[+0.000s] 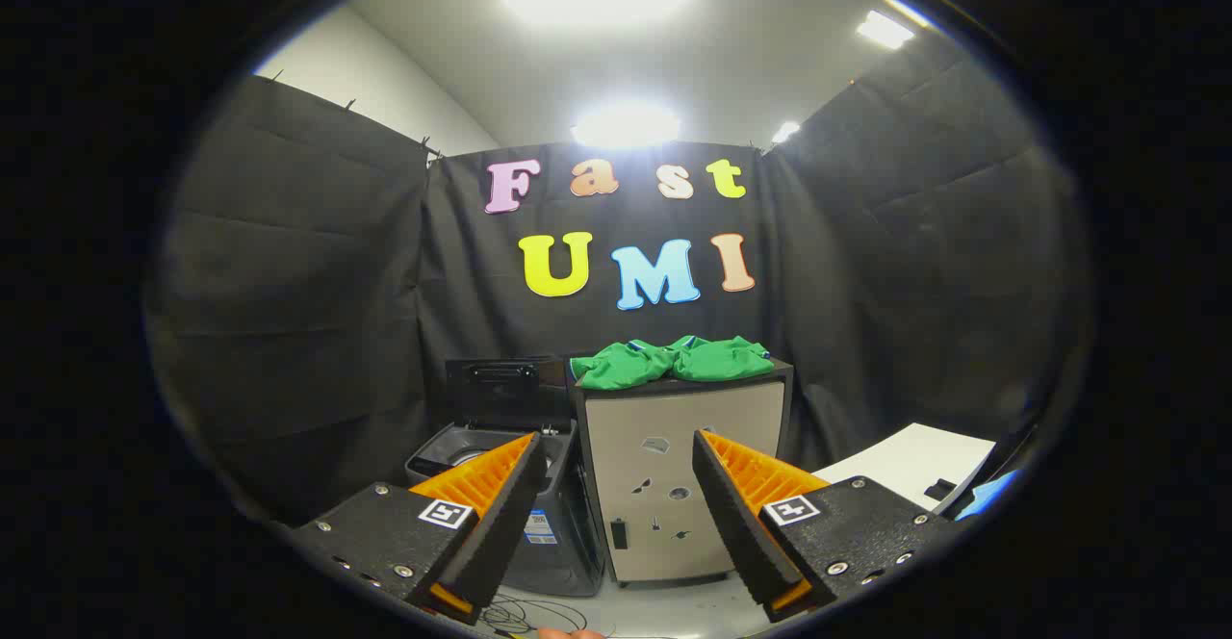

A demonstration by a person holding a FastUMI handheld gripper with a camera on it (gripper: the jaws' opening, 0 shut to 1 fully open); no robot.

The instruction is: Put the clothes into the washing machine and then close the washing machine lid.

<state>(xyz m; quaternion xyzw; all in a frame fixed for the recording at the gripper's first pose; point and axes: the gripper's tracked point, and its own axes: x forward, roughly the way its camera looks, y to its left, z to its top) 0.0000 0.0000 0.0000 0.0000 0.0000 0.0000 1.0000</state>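
Looking forward along the gripper (pixel 619 499), the gripper view lists the following.

Item: clothes (pixel 671 361). Bright green fabric, crumpled into a low heap of two bunched lobes, with thin blue-and-white trim showing at the upper folds. The heap lies on the dark top of a cabinet (pixel 685 466), well beyond the fingers. Its long axis runs side to side along the cabinet top, parallel to the booth's back wall; which end is collar or hem cannot be told.

Item: cabinet. Pale front panel, dark frame, several small dark marks and a small dark tab low on the front; too small to read.

Item: washing machine (pixel 510 471). Dark grey top-loader, standing on the floor just beside the cabinet, on its left. Lid (pixel 502 391) raised upright at the back, tub opening exposed. A small blue-and-white label on the front, partly hidden by the left finger; text unreadable.

Item: gripper. Fingers spread wide apart, nothing between them, touching nothing. Each finger carries a square black-and-white marker tag. The cabinet front shows in the gap between them.

Item: white board (pixel 914 466), flat, to the right of the cabinet, with a small dark object on it.

Item: thin cables (pixel 515 612) on the pale floor, near the fingers.
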